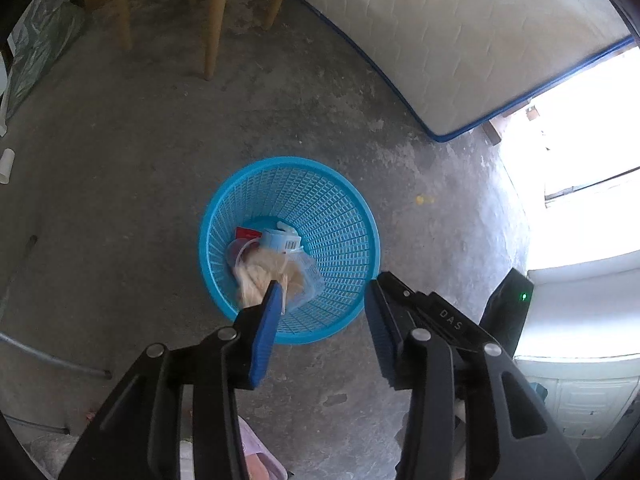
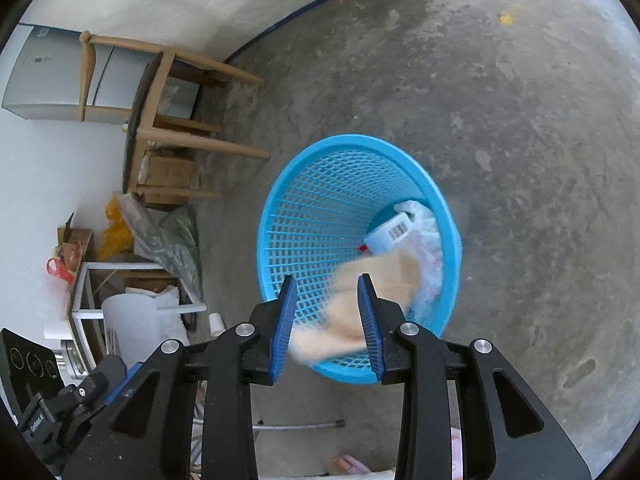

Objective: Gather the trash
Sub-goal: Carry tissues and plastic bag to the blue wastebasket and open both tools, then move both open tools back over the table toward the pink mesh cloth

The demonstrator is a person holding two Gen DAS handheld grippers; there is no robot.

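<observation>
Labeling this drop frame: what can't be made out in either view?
- Beige cloth: motion-blurred in both wrist views; contact with the right hand-held gripper unclear.
- Trash under it in the blue basket: mostly covered by cloth.
- White labelled container: print too small.
- Doorway: blown out, left view.

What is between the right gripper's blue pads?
In the right wrist view, blurred beige cloth spills between the right gripper pads into the blue mesh basket.

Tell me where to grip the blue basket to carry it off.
Grip the blue basket by its solid top rim, coming straight down with one finger inside and one outside. It stands upright, its mouth open upward, and the rim looks sturdier than the mesh wall. The far side looks clear of the trash.
</observation>
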